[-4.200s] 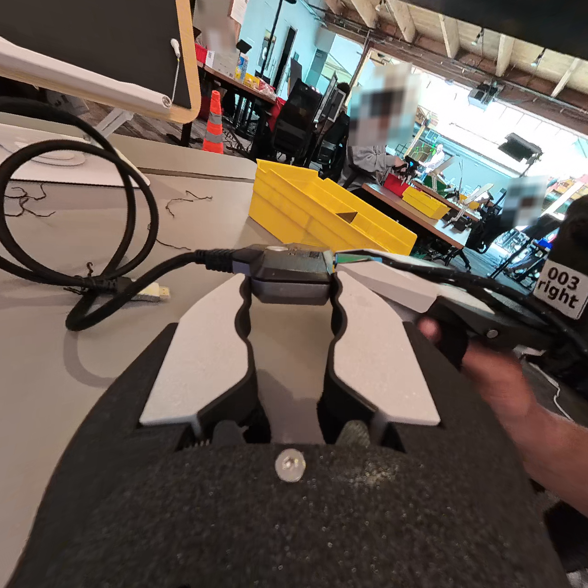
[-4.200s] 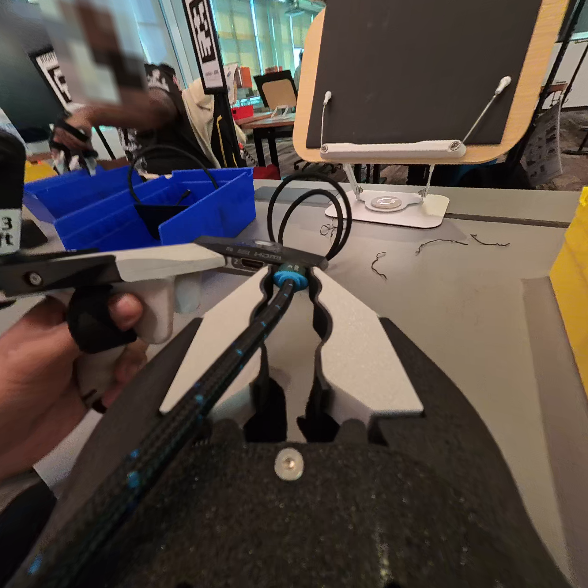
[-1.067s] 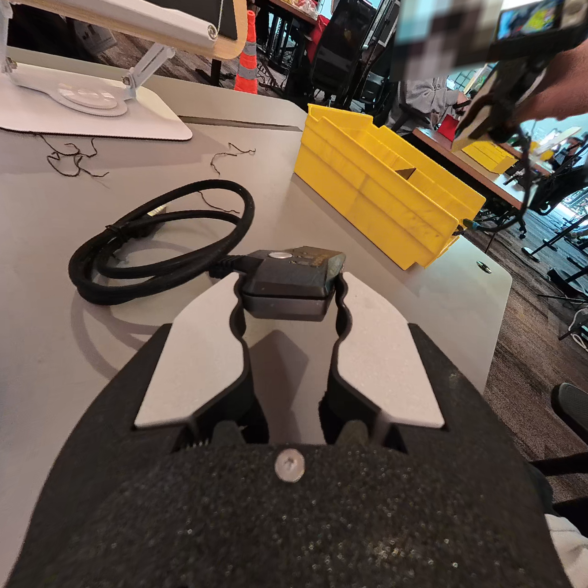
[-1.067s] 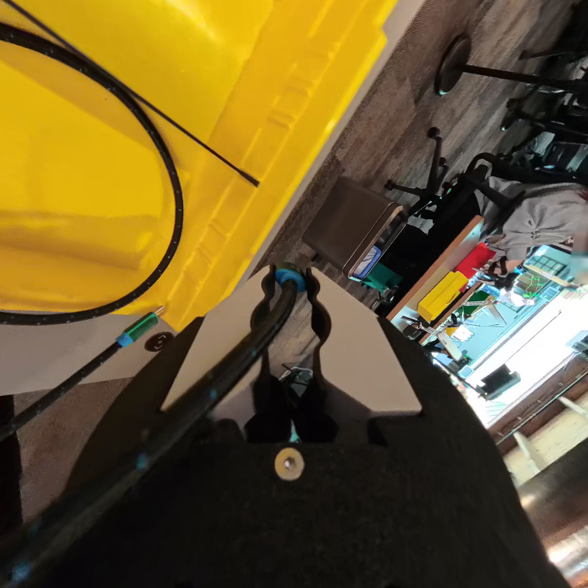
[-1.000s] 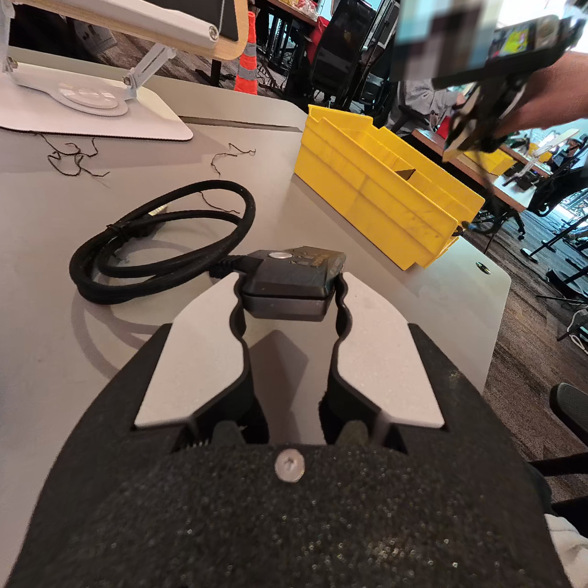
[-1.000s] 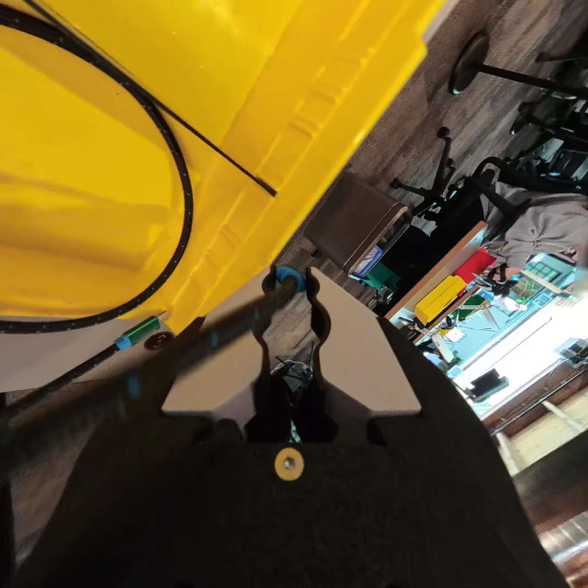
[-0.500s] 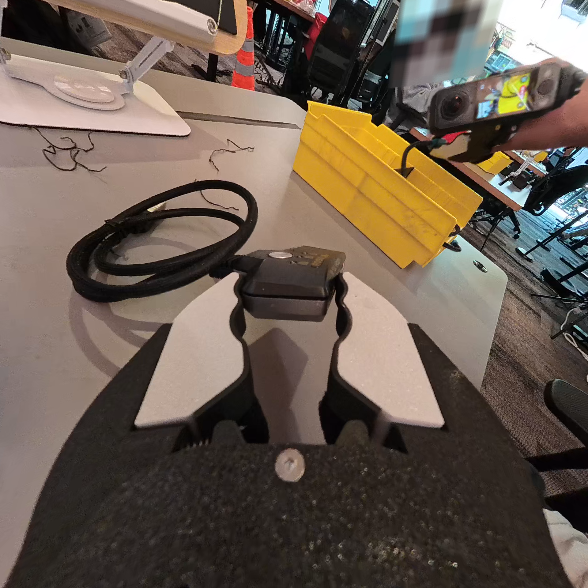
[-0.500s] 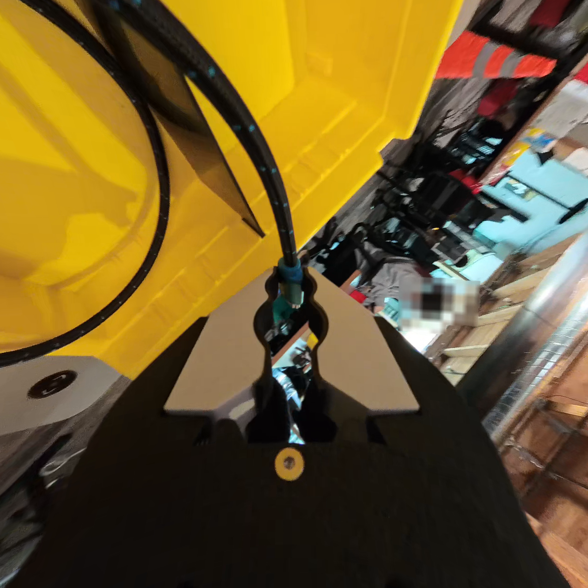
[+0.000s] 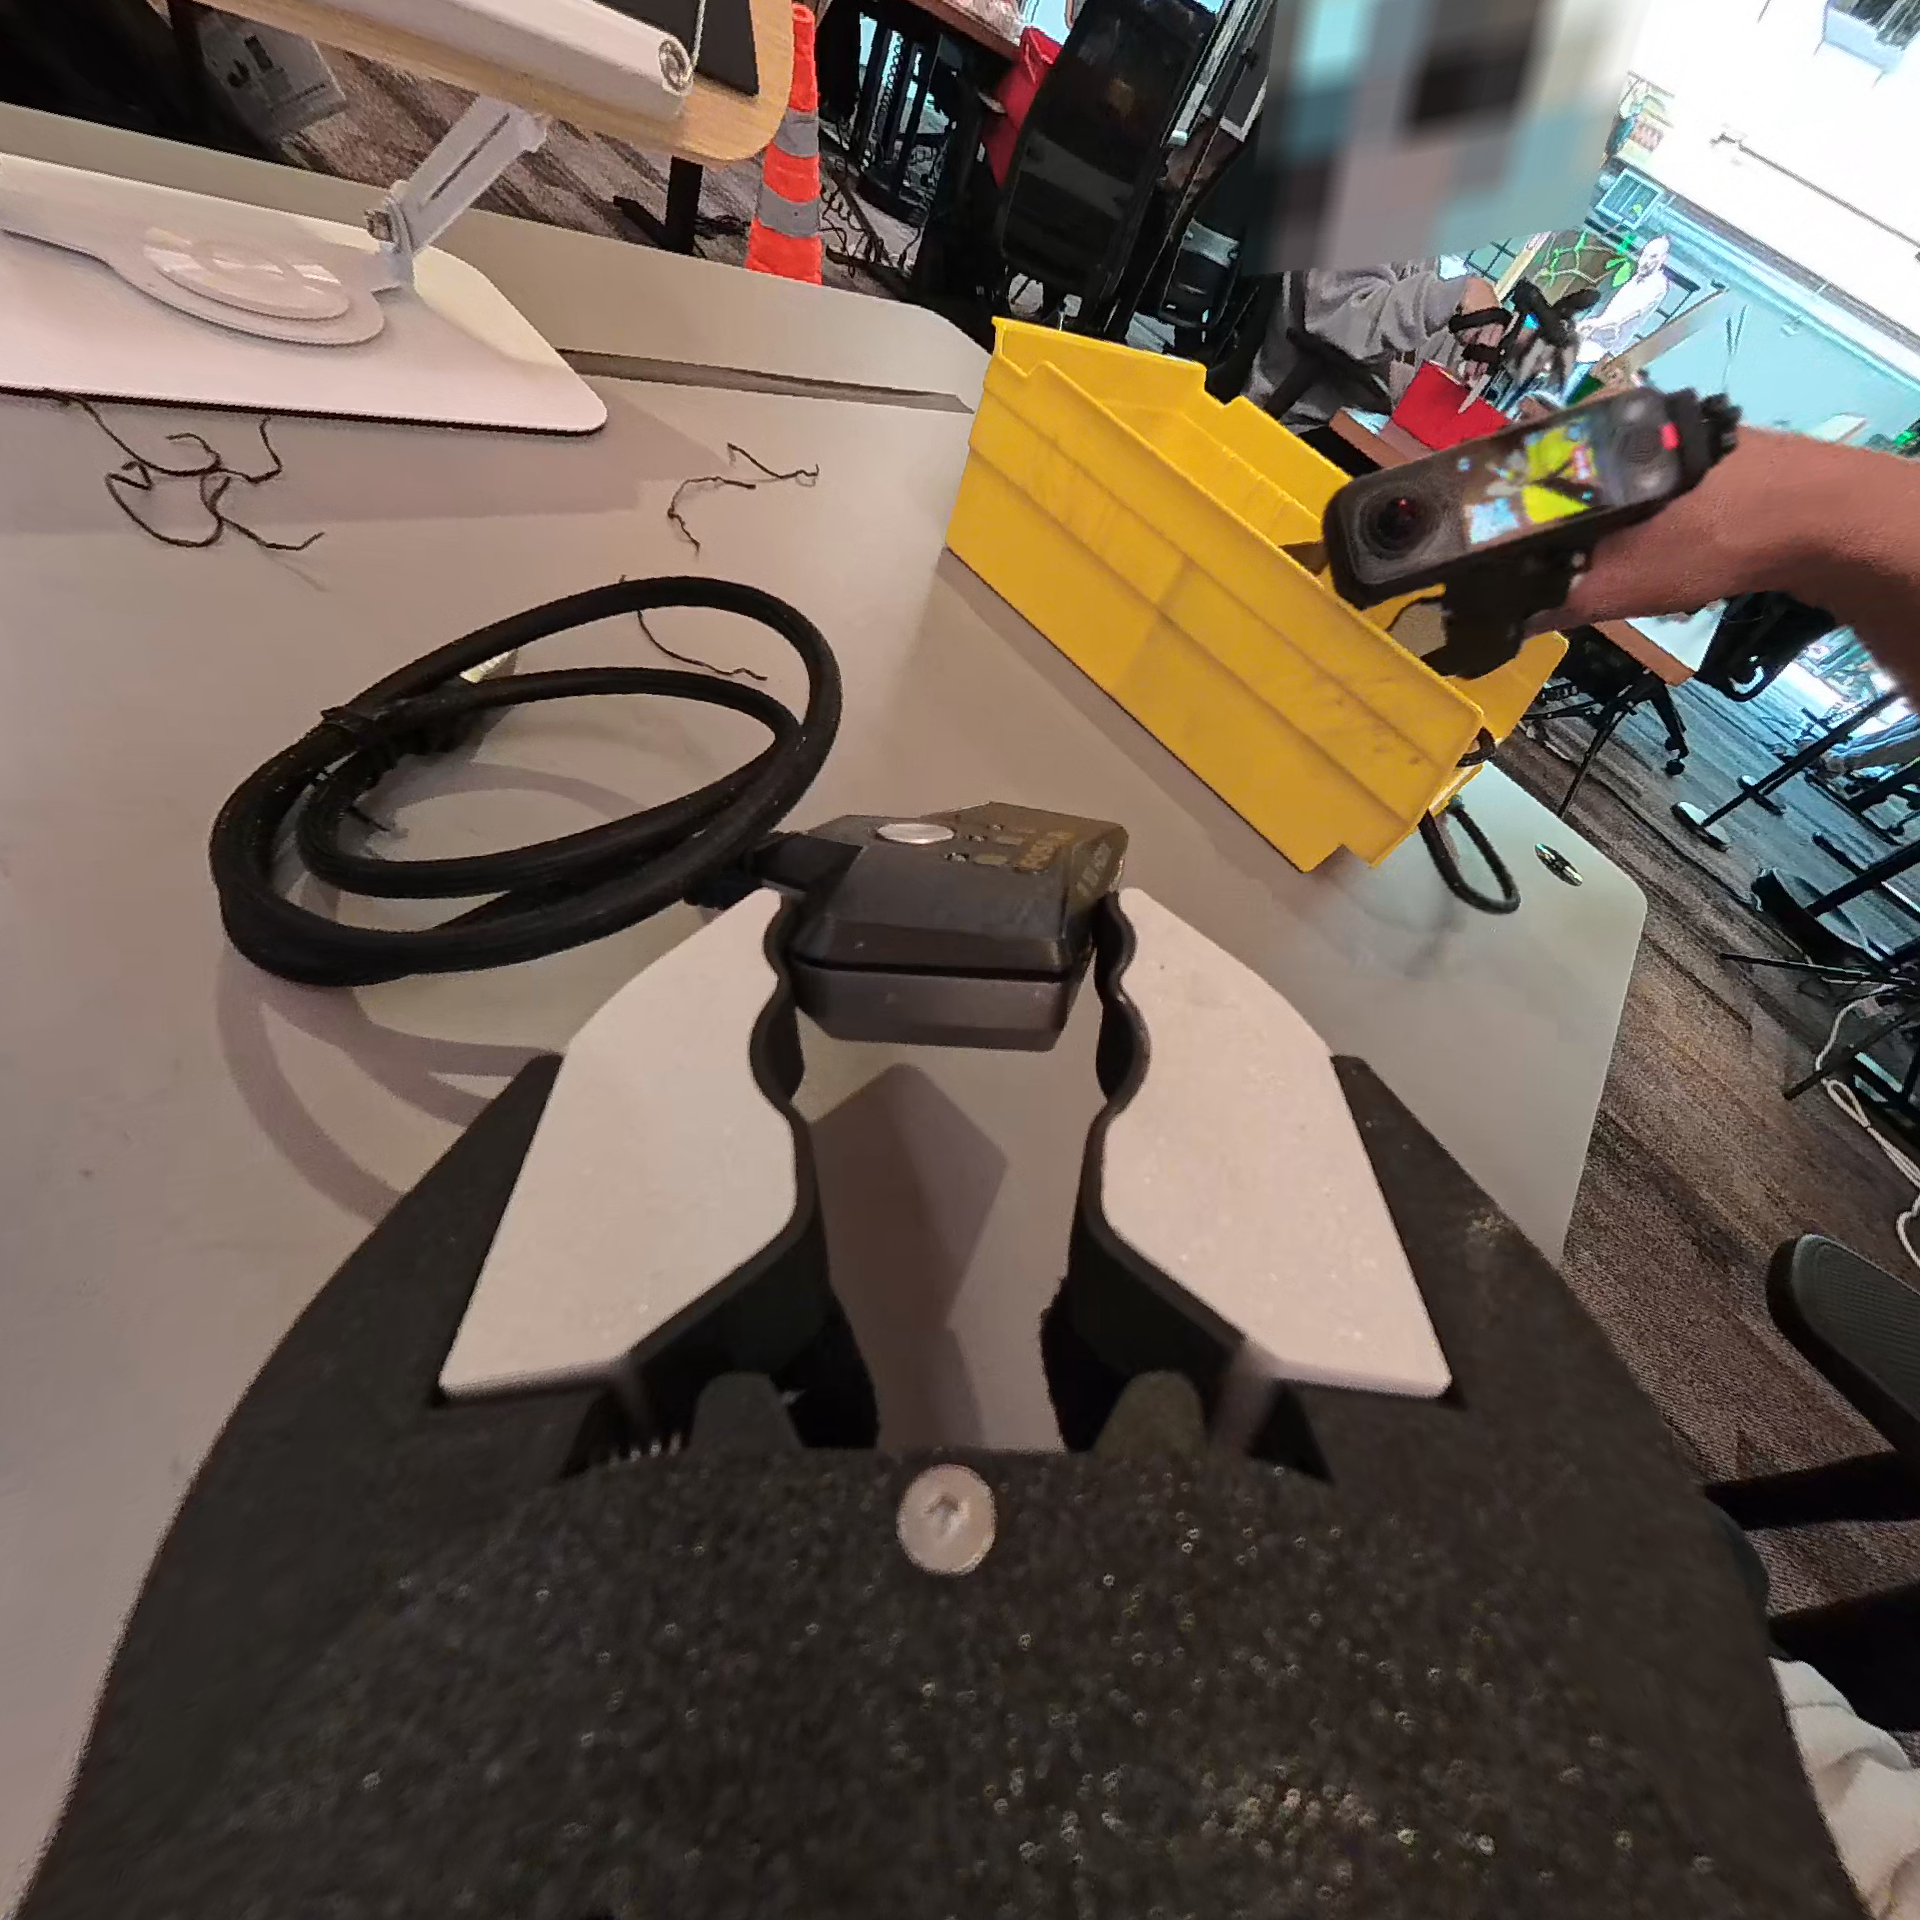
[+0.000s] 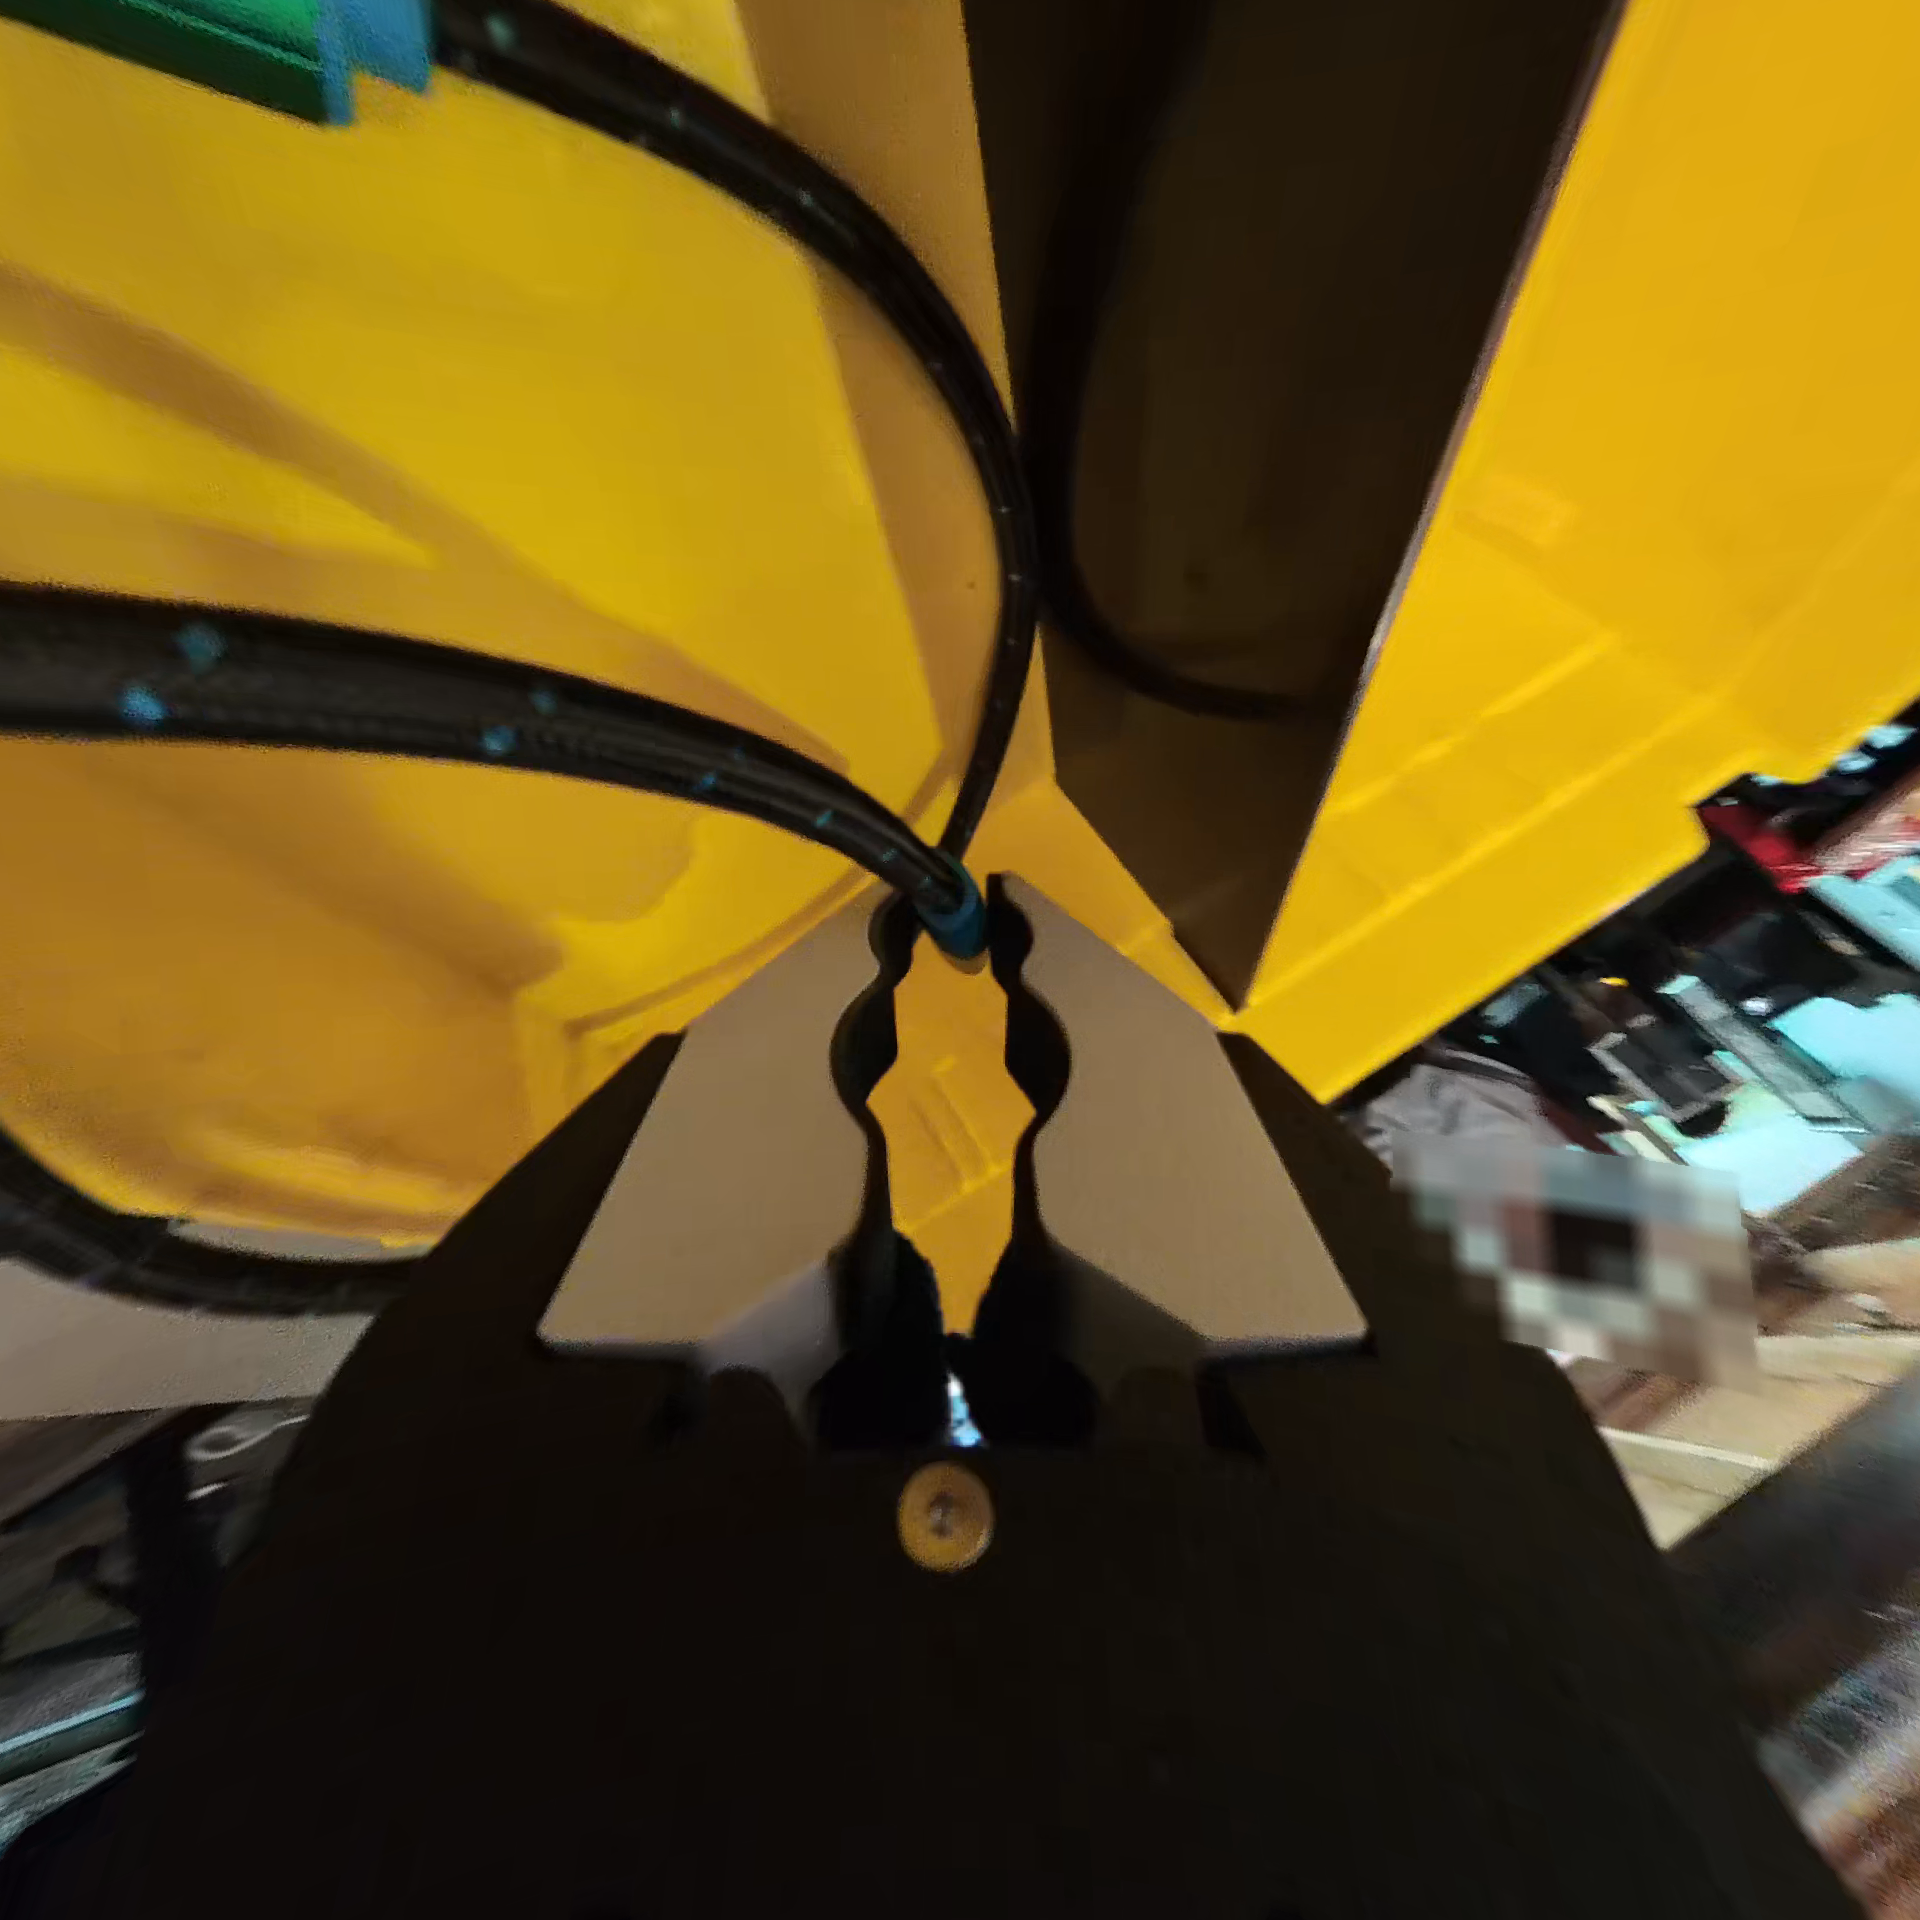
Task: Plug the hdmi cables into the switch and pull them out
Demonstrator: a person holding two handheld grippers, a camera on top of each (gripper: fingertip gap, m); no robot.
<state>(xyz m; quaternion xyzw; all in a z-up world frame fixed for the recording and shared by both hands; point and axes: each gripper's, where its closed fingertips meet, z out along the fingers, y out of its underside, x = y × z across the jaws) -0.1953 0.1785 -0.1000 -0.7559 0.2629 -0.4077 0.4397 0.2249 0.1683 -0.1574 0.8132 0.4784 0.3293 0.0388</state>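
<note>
My left gripper [image 9: 940, 914] is shut on the dark grey HDMI switch [image 9: 951, 920], which rests on the grey table [image 9: 156, 1091]. A thick black coiled cable [image 9: 520, 769] runs out of the switch's left side. My right gripper [image 10: 940, 930] is shut on the blue collar of a black braided HDMI cable [image 10: 499, 717], inside the yellow bin [image 10: 416, 416]. That cable loops around in the bin, and its green and blue plug [image 10: 260, 62] shows at the top left. In the left wrist view the right gripper [image 9: 1475, 644] is low at the bin [image 9: 1195, 582].
A brown divider [image 10: 1195, 416] splits the bin. A white stand base [image 9: 260, 312] sits at the table's far left, with loose black threads [image 9: 187, 488] nearby. A thin black cable [image 9: 1470, 852] hangs by the bin's near corner. The table edge drops off to the right. Left tips to right tips: about 45 cm.
My right gripper has swung down from above the bin into it, carrying the cable end. My left gripper has stayed shut on the switch.
</note>
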